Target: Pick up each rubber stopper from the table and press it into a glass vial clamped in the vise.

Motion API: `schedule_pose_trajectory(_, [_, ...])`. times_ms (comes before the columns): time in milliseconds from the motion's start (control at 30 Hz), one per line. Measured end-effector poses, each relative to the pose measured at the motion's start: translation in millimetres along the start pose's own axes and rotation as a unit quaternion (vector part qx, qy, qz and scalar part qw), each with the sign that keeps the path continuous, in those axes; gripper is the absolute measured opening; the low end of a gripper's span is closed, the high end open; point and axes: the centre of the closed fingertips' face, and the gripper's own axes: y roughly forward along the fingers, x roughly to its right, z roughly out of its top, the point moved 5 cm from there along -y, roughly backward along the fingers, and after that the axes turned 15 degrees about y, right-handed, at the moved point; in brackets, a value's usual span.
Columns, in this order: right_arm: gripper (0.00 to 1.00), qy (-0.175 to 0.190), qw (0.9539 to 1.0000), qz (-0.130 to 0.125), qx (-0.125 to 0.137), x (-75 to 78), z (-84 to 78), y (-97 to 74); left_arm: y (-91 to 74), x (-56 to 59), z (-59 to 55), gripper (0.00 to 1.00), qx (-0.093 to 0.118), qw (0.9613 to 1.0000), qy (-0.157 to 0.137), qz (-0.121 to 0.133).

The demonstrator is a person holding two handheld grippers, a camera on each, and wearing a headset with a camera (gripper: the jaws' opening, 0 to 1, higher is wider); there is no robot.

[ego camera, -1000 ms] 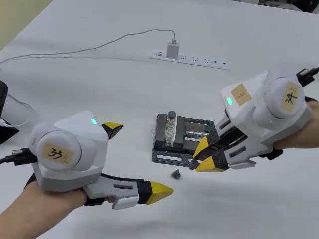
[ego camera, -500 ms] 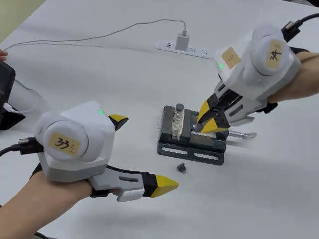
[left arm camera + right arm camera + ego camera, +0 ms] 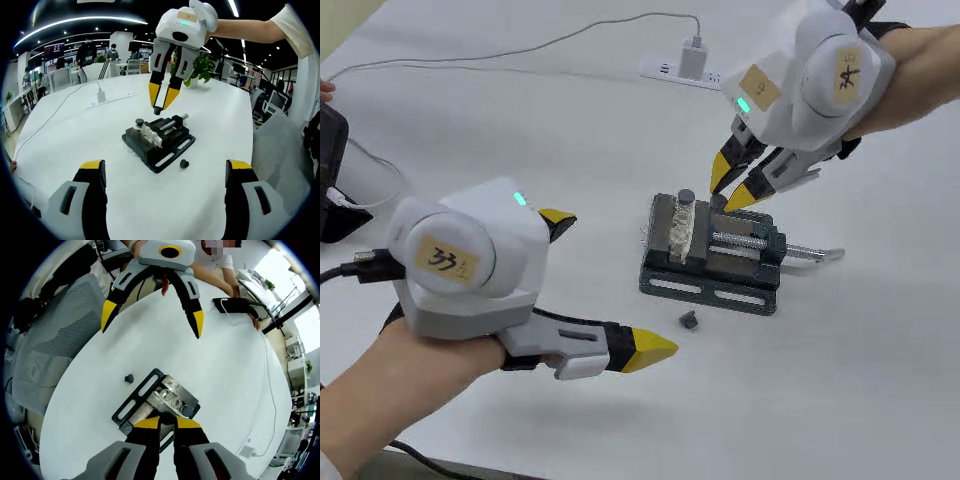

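The right gripper (image 3: 722, 198) hovers over the vise (image 3: 712, 268), fingers pinched on a dark stopper (image 3: 158, 111) just above the clamped vials (image 3: 680, 235); next it needs lowering squarely into an open mouth; the left gripper (image 3: 610, 288) idles wide open; another stopper (image 3: 689, 320) lies on the tabletop (image 3: 840, 390).

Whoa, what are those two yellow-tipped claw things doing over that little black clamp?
A person holds a claw in each hand. The right claw is pinched shut on what looks like a small rubber stopper, hanging just above the glass vials clamped in the vise. One vial already wears a fitted stopper. A loose stopper lies on the table in front of the vise. The left claw is open, hovering nearby with nothing in it.
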Motion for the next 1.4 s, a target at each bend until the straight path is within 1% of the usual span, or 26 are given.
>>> schedule_pose_trajectory(133, [0.04, -0.008, 0.9999, 0.009, -0.004, 3.4, 4.1, 3.0, 0.7, -1.1, 0.3, 0.99, 0.0, 1.0, 0.001, 0.002])
schedule_pose_trajectory(300, [0.04, -0.008, 0.9995, 0.031, -0.004, 6.1, 7.6, 11.6, 1.4, -1.1, -0.7, 0.99, -0.002, 1.0, -0.001, 0.0])
schedule_pose_trajectory(400, [0.04, -0.012, 0.9992, 0.036, -0.008, 8.8, 8.9, 16.1, 1.4, -1.3, -2.3, 0.99, -0.004, 1.0, -0.004, 0.0])
schedule_pose_trajectory(567, [0.04, -0.003, 0.9988, 0.048, -0.01, 12.7, 10.8, 24.1, 1.0, -2.1, -4.6, 0.99, -0.004, 1.0, -0.008, 0.001])
schedule_pose_trajectory(733, [0.04, 0.0, 0.9987, 0.049, -0.011, 13.5, 11.9, 26.9, 0.3, -4.2, -7.2, 0.99, -0.004, 0.9999, -0.013, 0.003])
schedule_pose_trajectory(833, [0.04, 0.005, 0.9987, 0.05, -0.012, 13.4, 11.5, 27.9, 0.5, -4.1, -9.6, 0.99, -0.007, 0.9999, -0.013, 0.001])
schedule_pose_trajectory(867, [0.04, 0.006, 0.9987, 0.05, -0.012, 14.4, 11.7, 29.0, 0.4, -3.9, -10.1, 0.98, -0.008, 0.9999, -0.014, 0.001])
schedule_pose_trajectory(900, [0.04, 0.009, 0.9982, 0.057, -0.017, 13.1, 10.9, 29.9, 0.6, -3.7, -10.6, 0.98, -0.008, 0.9999, -0.014, 0.0])
schedule_pose_trajectory(1067, [0.04, 0.01, 0.9982, 0.055, -0.022, 12.1, 9.8, 30.4, 0.6, -2.5, -12.4, 0.98, -0.008, 0.9998, -0.017, -0.001])
schedule_pose_trajectory(1400, [0.04, 0.023, 0.9977, 0.06, -0.02, 12.7, 9.9, 31.4, 1.4, 0.4, -13.1, 0.97, -0.009, 0.9997, -0.022, -0.005])
